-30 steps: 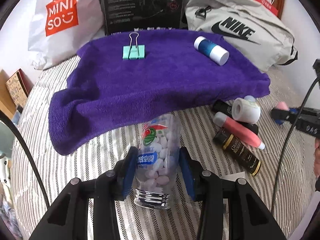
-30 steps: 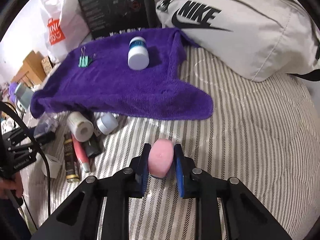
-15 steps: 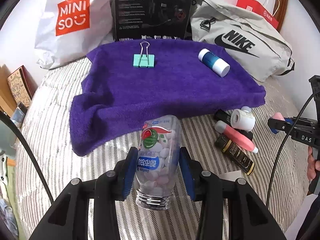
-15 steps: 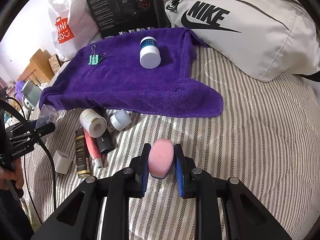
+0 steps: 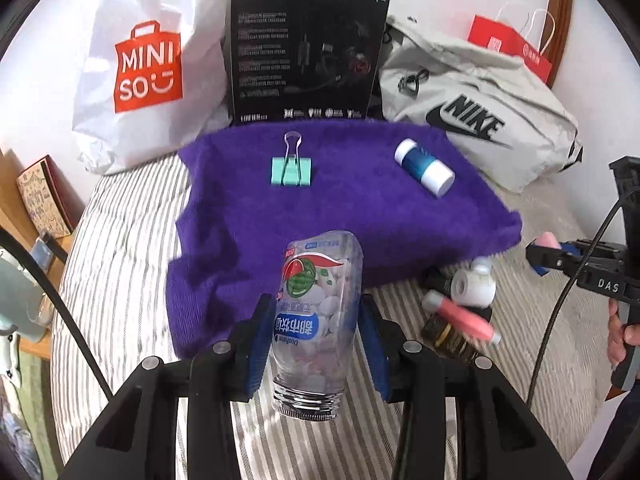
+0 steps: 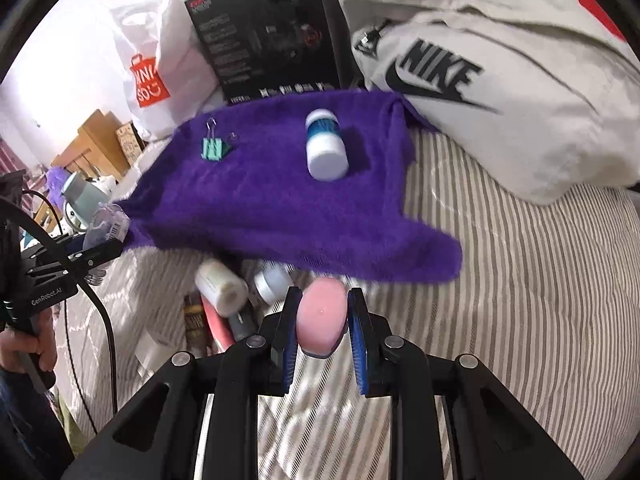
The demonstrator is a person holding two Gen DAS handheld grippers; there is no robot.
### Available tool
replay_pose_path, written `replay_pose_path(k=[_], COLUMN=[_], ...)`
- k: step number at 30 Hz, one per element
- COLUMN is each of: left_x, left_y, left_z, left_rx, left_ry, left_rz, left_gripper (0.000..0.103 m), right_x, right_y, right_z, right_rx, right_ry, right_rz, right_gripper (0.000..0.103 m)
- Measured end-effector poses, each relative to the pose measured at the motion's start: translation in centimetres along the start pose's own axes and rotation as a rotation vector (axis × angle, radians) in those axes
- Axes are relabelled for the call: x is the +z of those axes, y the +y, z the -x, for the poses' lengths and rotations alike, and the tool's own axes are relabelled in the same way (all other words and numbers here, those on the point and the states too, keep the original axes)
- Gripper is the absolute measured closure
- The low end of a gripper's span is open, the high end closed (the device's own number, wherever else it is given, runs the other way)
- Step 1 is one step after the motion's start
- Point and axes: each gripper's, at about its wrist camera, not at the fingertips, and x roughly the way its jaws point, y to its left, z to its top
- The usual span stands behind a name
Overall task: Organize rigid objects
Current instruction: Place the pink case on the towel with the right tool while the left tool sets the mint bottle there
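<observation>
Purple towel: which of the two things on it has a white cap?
The blue bottle, lying on its side on the purple towel. The other, a green binder clip, has wire handles and no cap.

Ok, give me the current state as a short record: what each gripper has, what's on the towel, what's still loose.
left gripper: shut on clear candy bottle, cap end toward camera
right gripper: shut on pink oval object
purple towel: spread on striped bed cover
on towel: green binder clip; blue-and-white bottle, on its side
loose pile: white roll, pink tube, dark bottles, off the towel's near edge
behind towel: black box, grey Nike bag
</observation>
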Motion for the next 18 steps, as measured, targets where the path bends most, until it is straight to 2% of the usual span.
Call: replay_pose_path(k=[3,7,18], left_x=[1.2,2.6,5.6], left_y=[0.5,1.4,3.3], left_z=[0.0,-0.4,-4.6], left_rx=[0.022,0.015,0.033], left_ry=[-0.015,-0.029,0.010], left_rz=[0.001,0.016,0.026], left_gripper=[0.063,0.063,0.063], right_x=[1.3,3.1,6.8], right_y=[0.2,0.3,-0.2], right_z=[-0.1,-0.6,-5.2], right_rx=[0.000,-0.012,-0.049], right_ry=[-0.013,-0.023,0.043], right_rz=[0.010,0.027,0.073], right_gripper=[0.080,0.080,0.080])
